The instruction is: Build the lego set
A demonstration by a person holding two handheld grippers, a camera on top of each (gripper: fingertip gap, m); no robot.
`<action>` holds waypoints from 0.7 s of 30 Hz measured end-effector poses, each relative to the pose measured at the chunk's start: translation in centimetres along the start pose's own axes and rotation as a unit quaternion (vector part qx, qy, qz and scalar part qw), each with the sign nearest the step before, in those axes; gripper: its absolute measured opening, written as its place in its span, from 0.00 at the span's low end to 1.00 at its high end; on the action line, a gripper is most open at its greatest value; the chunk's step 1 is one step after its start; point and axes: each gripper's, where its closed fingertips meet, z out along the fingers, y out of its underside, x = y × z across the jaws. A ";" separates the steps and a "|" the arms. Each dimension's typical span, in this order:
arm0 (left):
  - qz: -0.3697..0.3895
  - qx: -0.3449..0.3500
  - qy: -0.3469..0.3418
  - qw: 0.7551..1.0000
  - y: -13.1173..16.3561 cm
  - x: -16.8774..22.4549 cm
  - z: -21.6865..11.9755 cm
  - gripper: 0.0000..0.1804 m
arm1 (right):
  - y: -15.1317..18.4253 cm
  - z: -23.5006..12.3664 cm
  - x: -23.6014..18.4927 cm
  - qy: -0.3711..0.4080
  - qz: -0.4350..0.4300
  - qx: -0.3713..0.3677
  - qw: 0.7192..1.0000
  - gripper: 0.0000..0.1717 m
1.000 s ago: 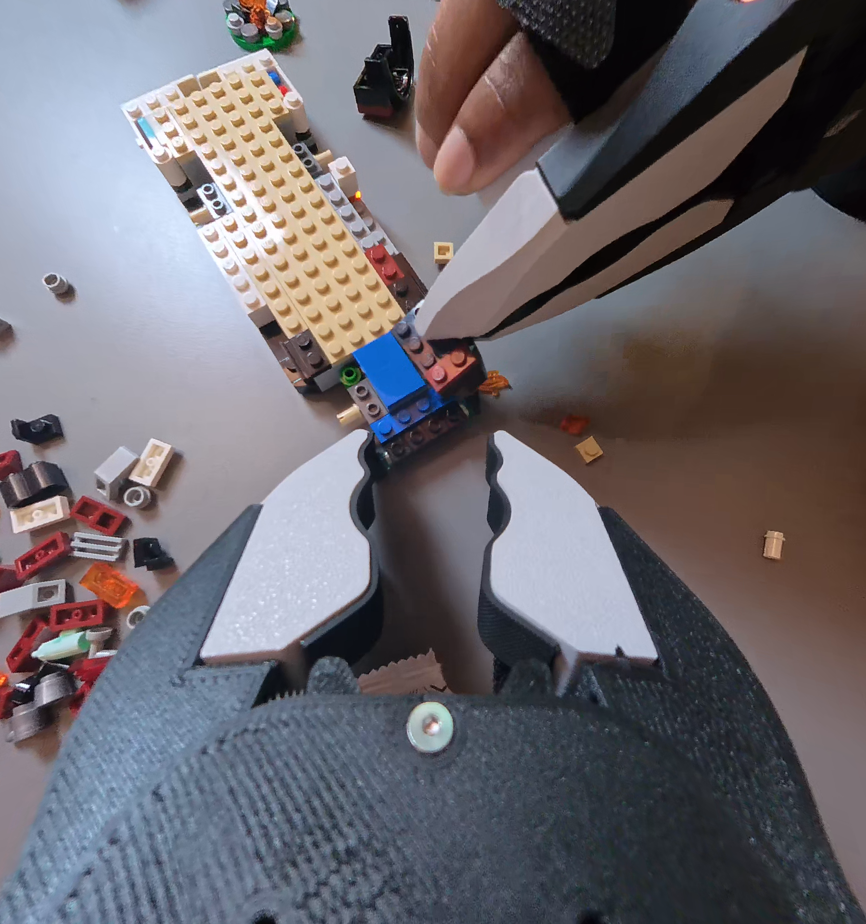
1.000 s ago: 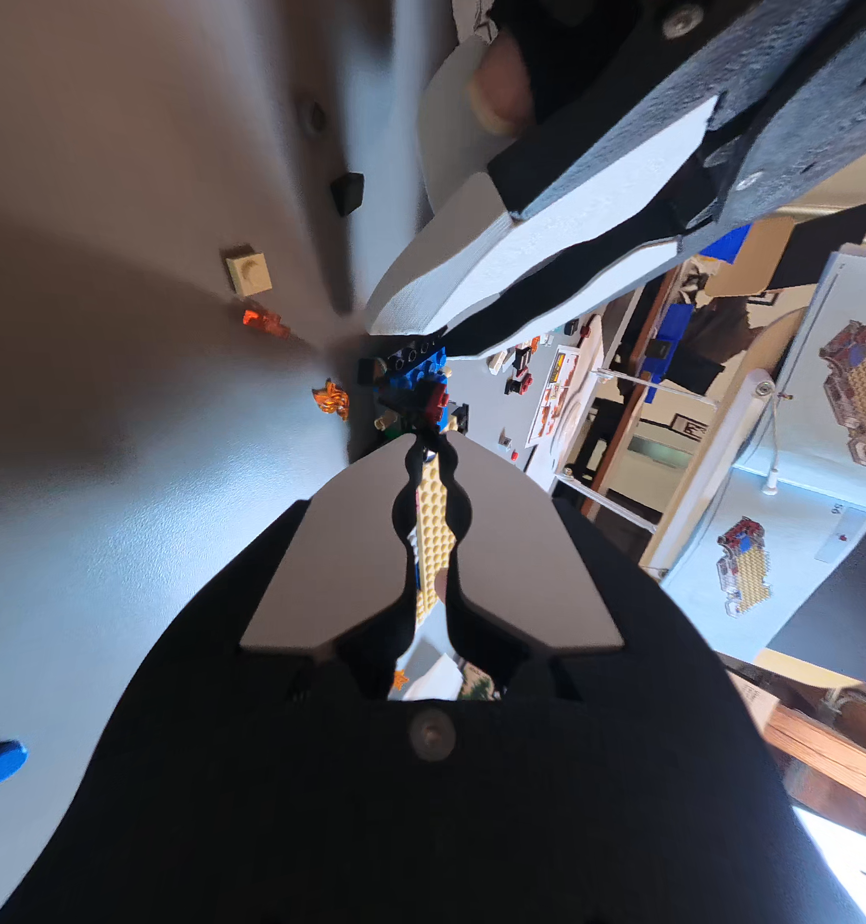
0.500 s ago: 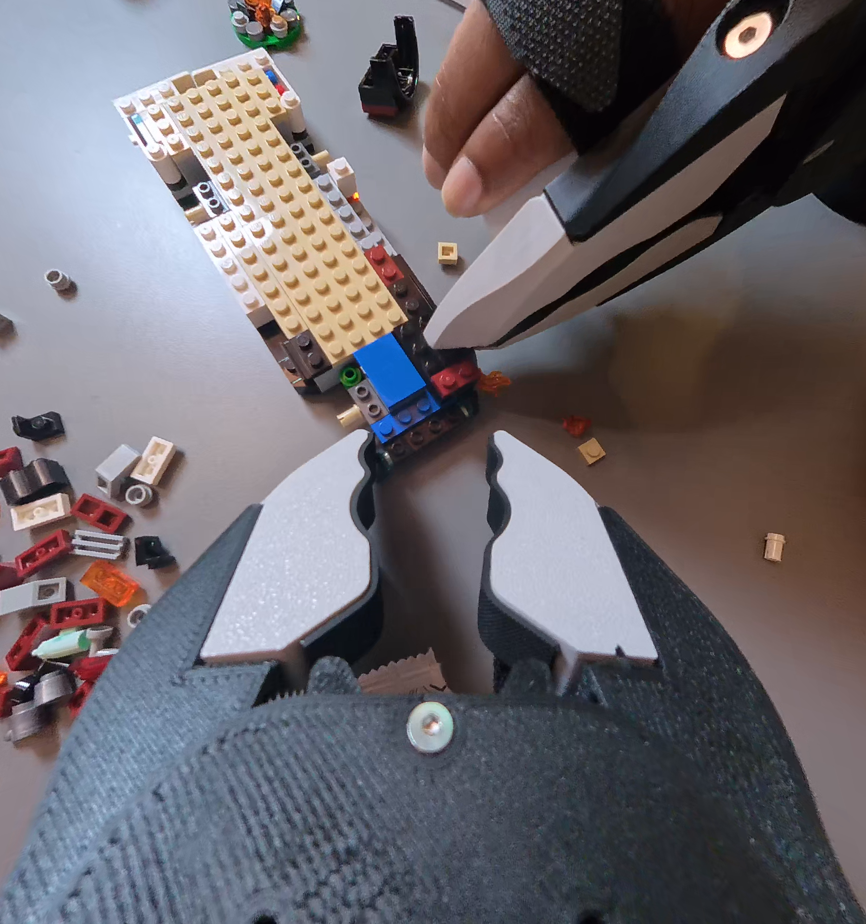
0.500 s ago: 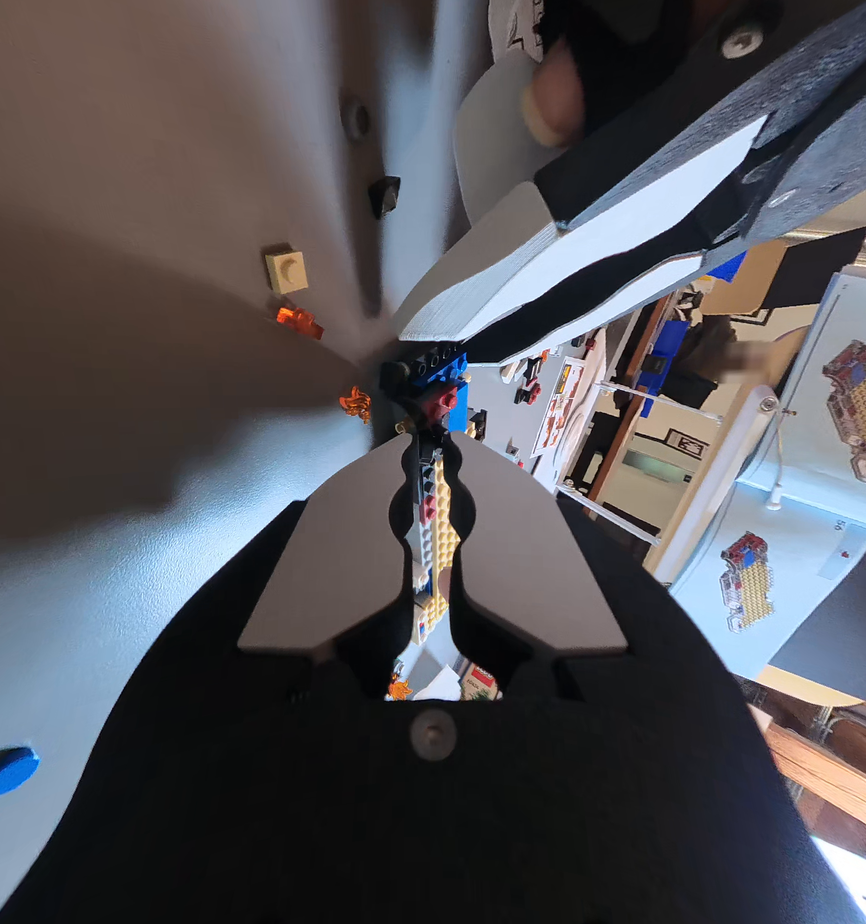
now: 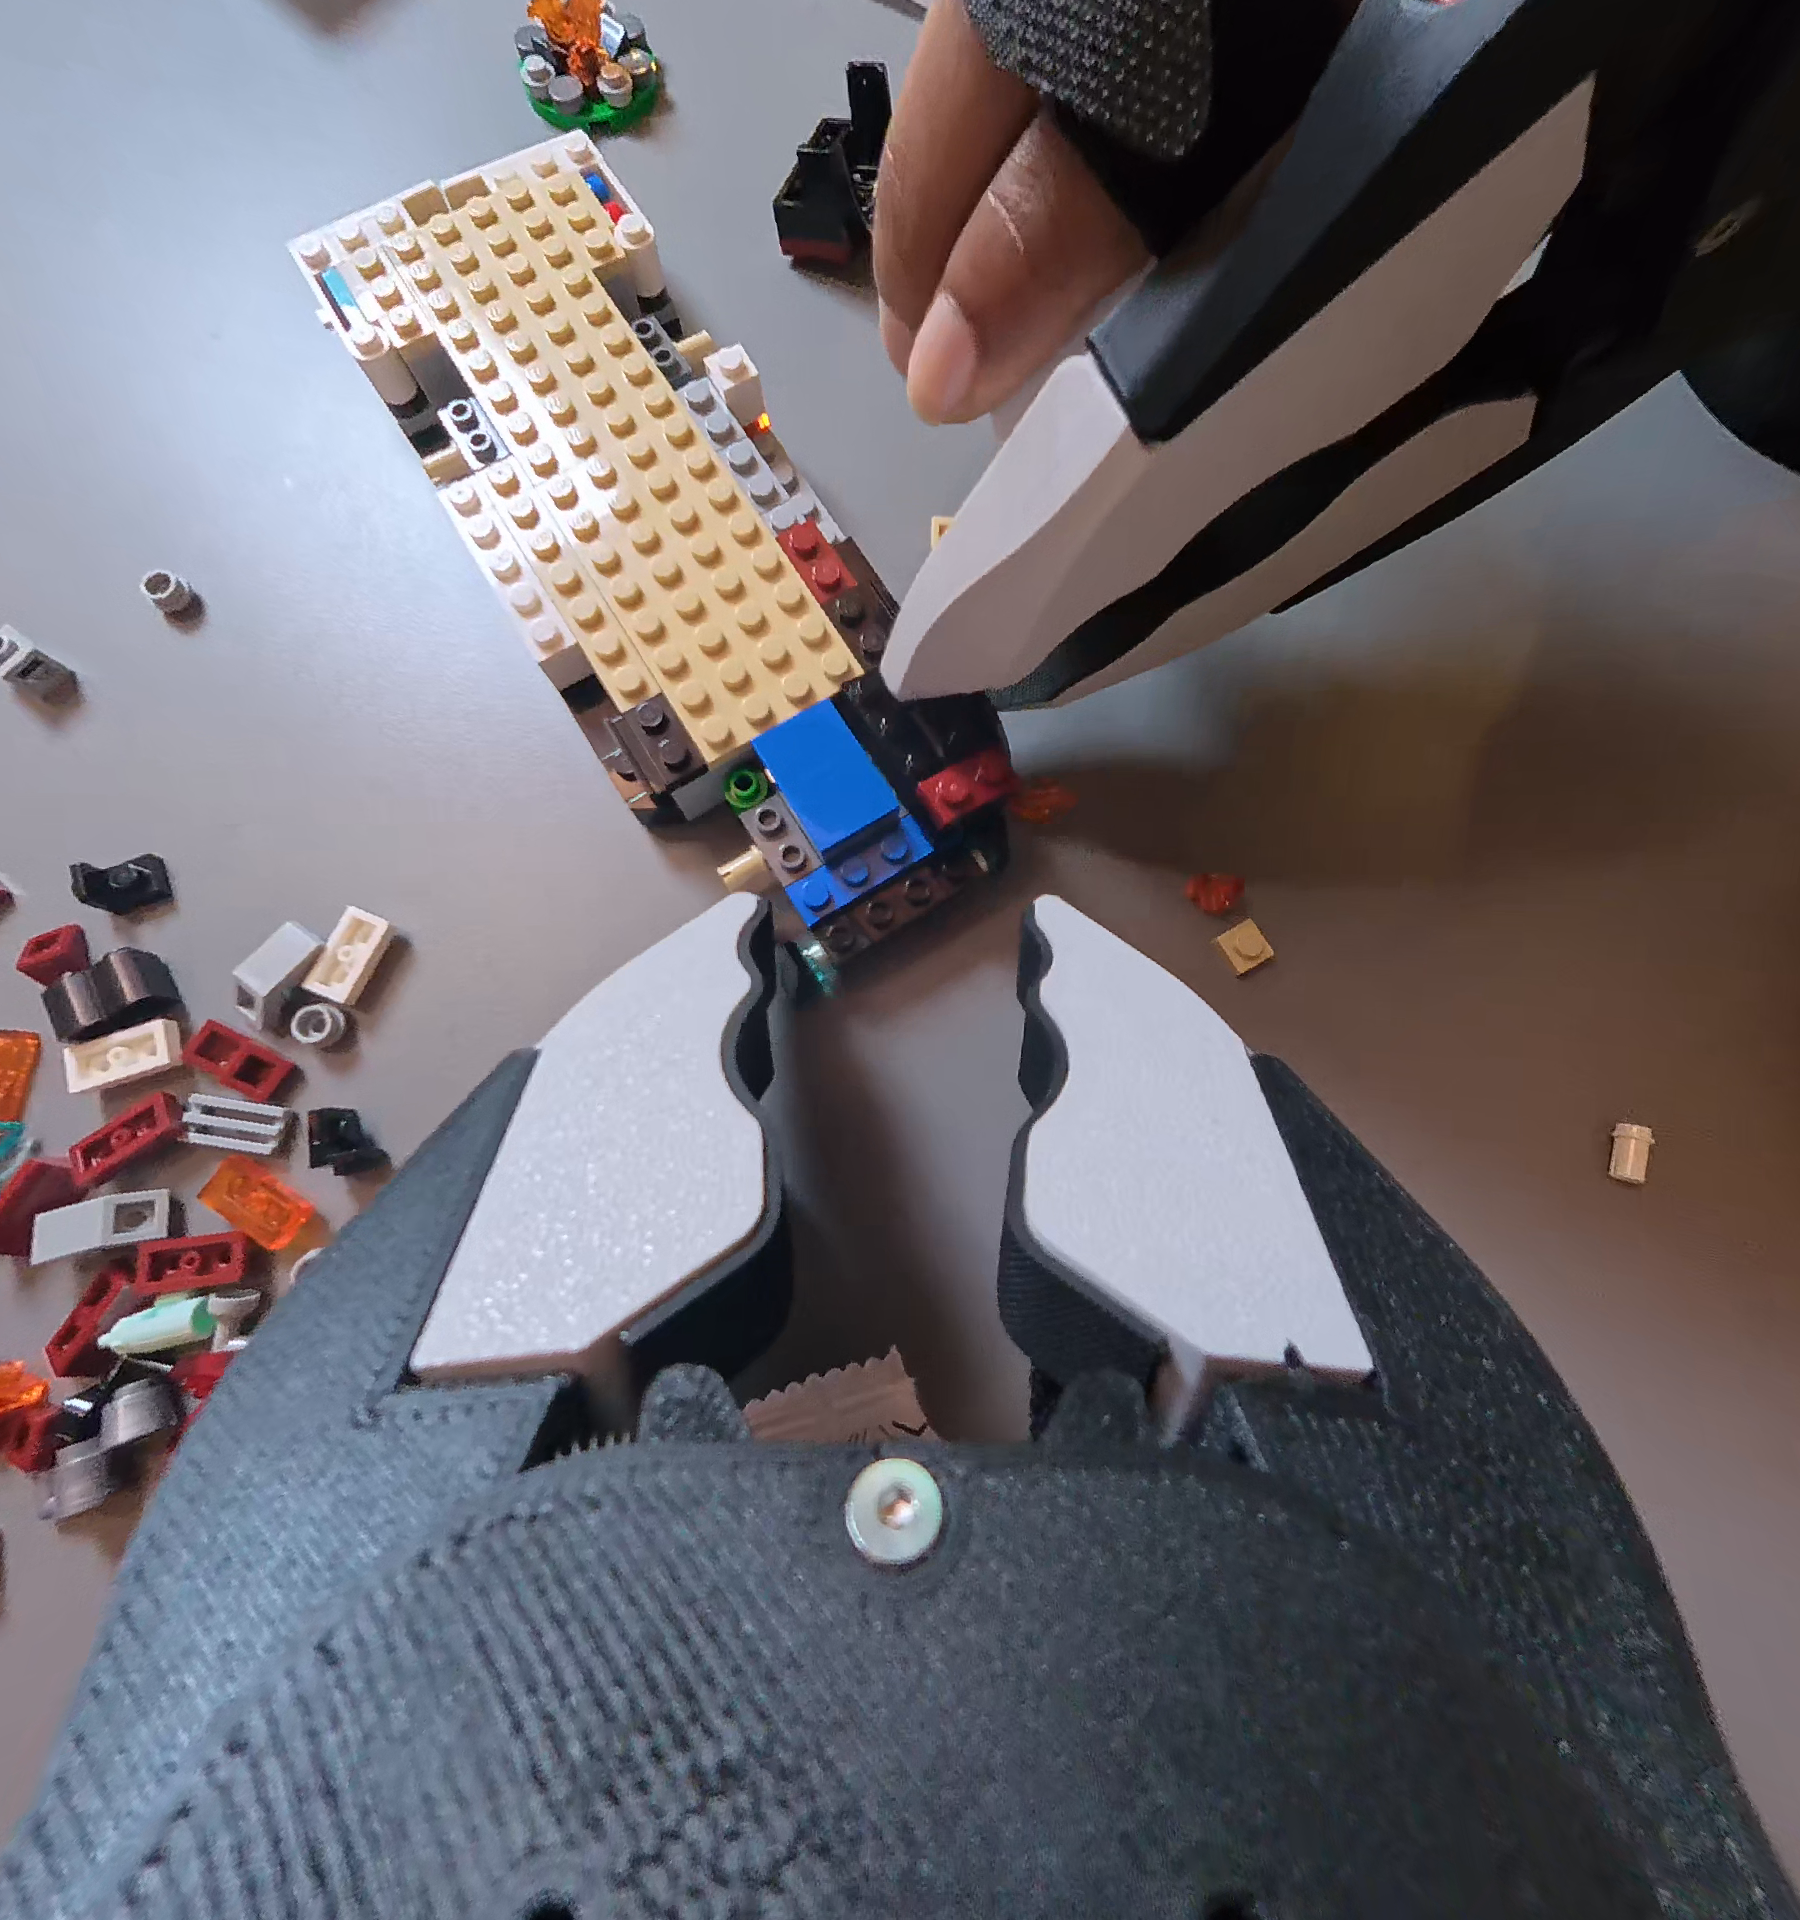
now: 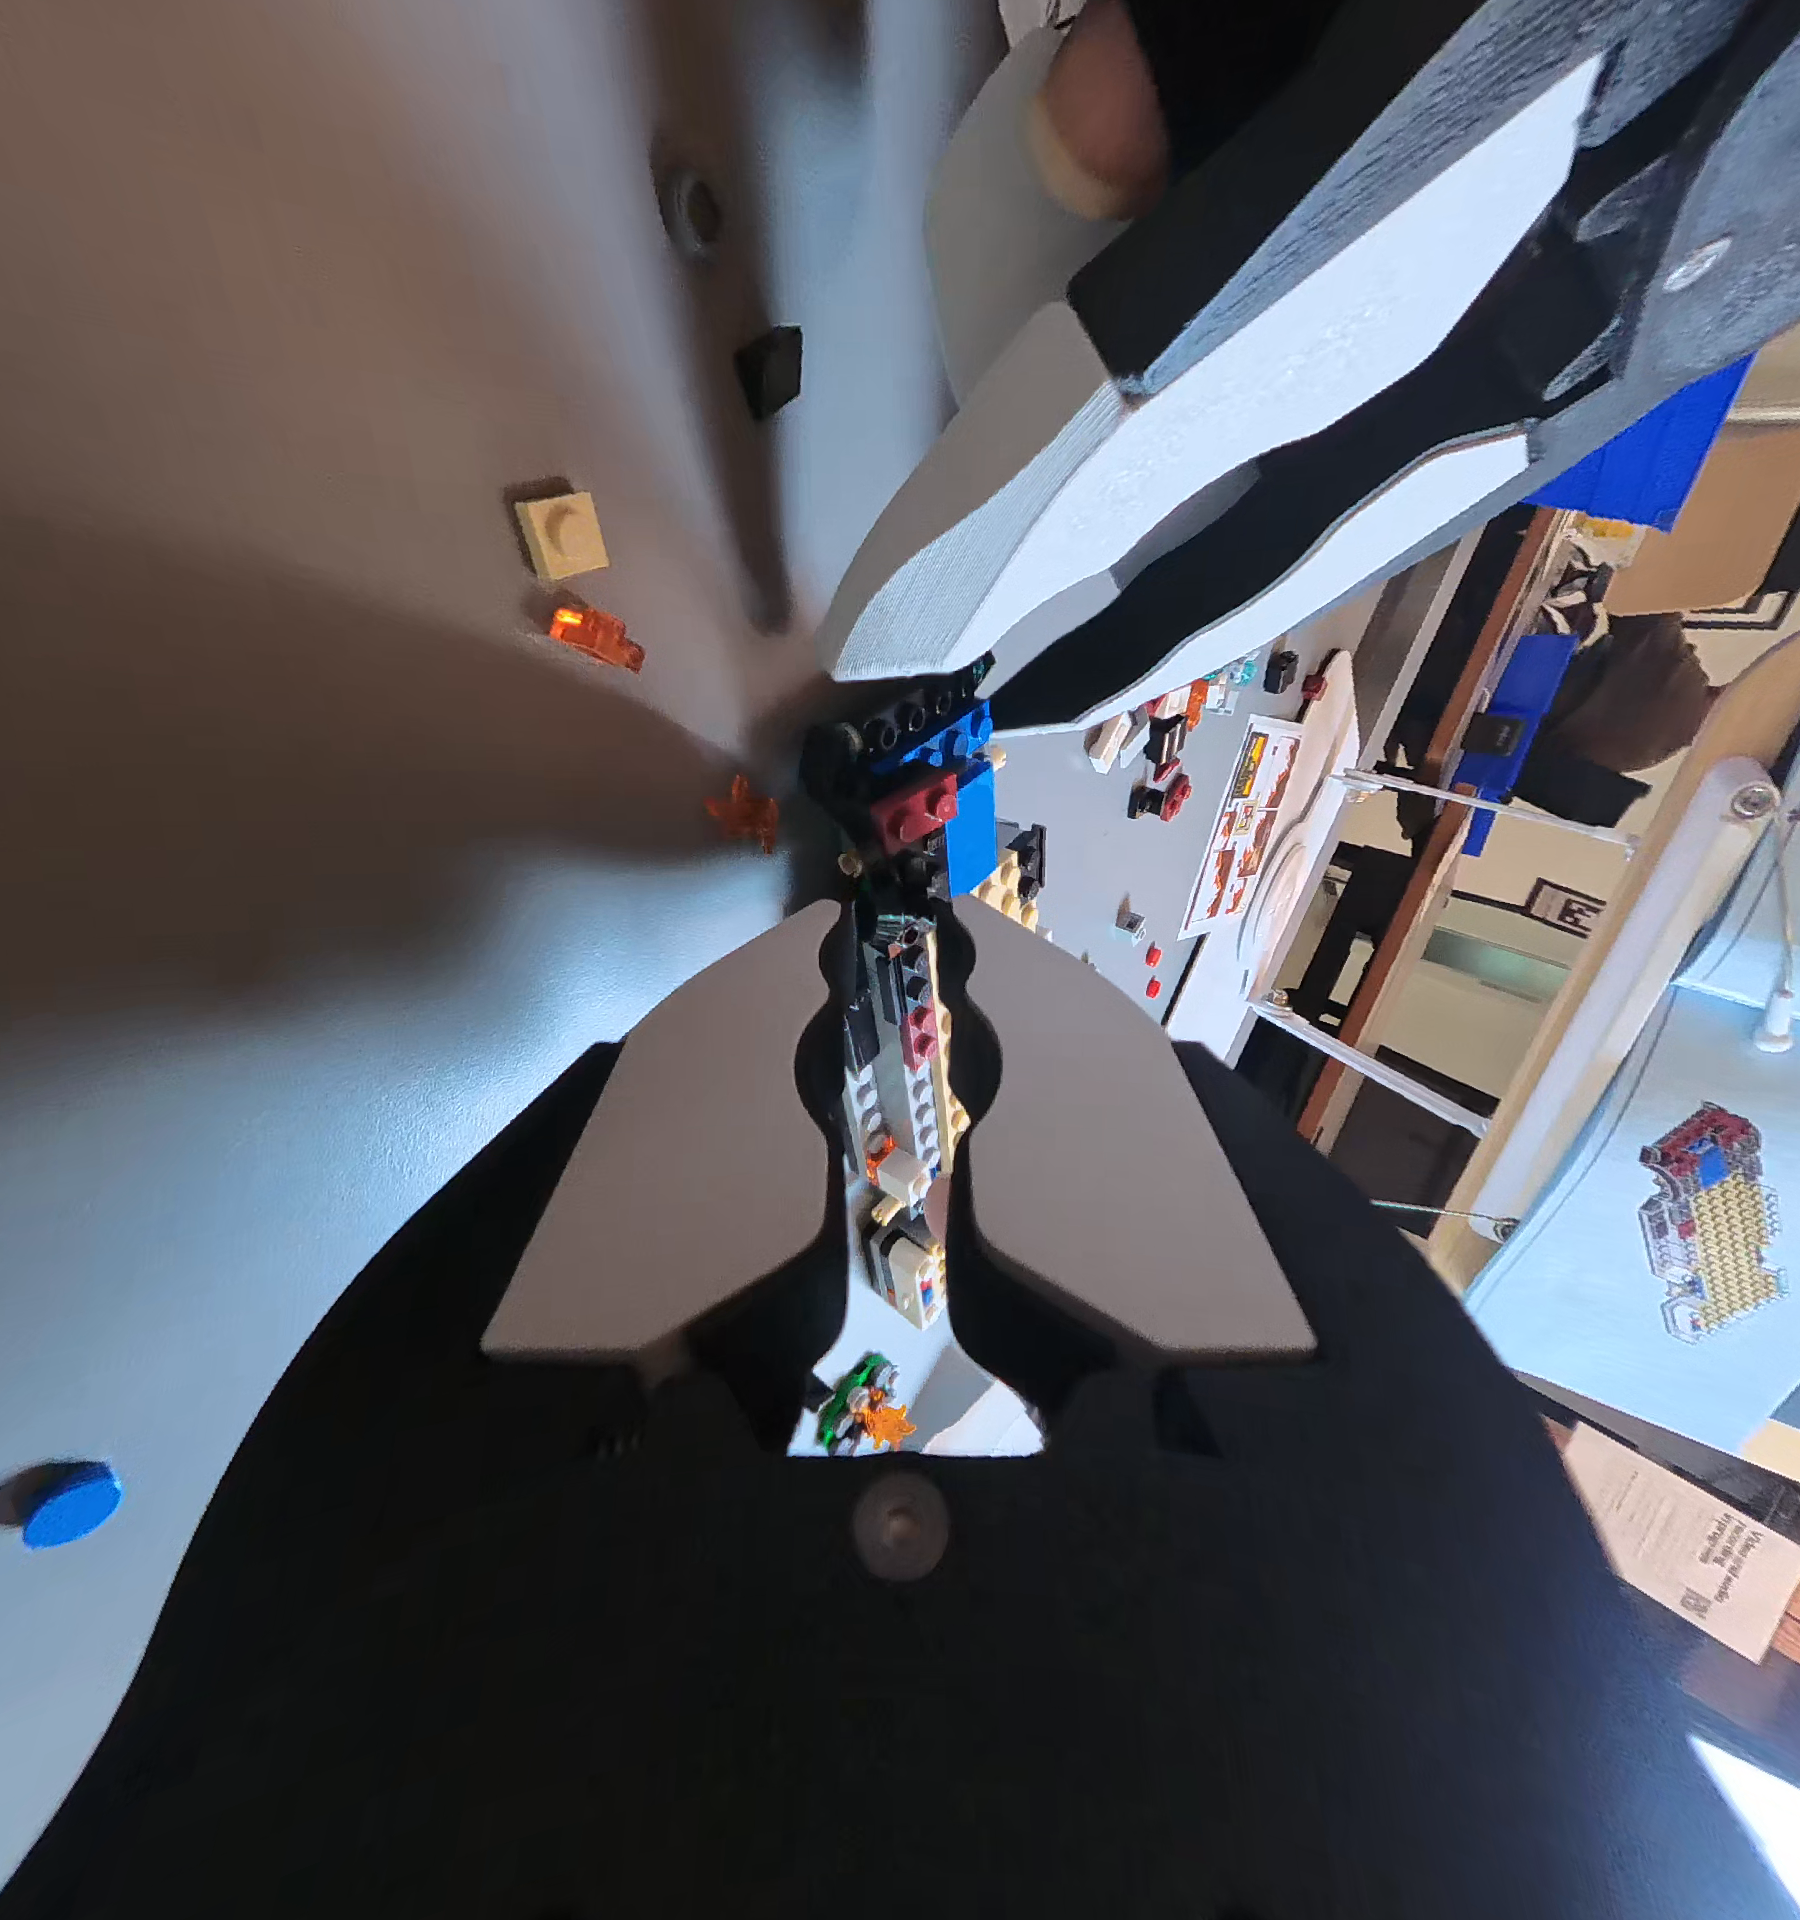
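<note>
A long brick model (image 5: 647, 540) with a tan studded top lies on the grey table (image 5: 252, 727). Its near end has a blue brick (image 5: 823, 769) and a dark red two-stud brick (image 5: 969, 784). My left gripper (image 5: 896, 920) is open around that near end. Its left fingertip (image 5: 756, 935) touches the model and the other stands clear. My right gripper (image 5: 963, 694) comes in from the upper right. Its tips rest on the black bricks just behind the dark red brick (image 6: 917, 816). Its jaws (image 6: 896, 914) stand a little apart and hold nothing.
A pile of loose bricks (image 5: 96, 1143) lies at the left. A black piece (image 5: 834, 187) and a green round base (image 5: 584, 73) sit beyond the model. A tan plate (image 5: 1244, 948) and orange bits (image 5: 1213, 891) lie at the right. A hand (image 5: 969, 260) holds the right gripper.
My right gripper's jaws have opened off the dark red brick, which stays on the model, and its tips have drawn back a little. My left gripper's jaws have widened slightly.
</note>
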 end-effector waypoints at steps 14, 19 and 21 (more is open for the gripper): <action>0.021 -0.002 -0.013 1.000 0.0 -0.2 0.5 0.24 | -0.7 0.2 -0.2 -0.023 -0.005 0.019 1.000 0.07; 0.025 -0.002 -0.021 0.999 0.0 -0.4 0.6 0.22 | -0.7 0.2 -0.2 -0.043 -0.013 0.019 0.999 0.06; 0.026 -0.002 -0.023 0.999 0.0 -0.4 0.6 0.22 | -0.7 0.2 -0.2 -0.054 -0.011 0.020 0.998 0.06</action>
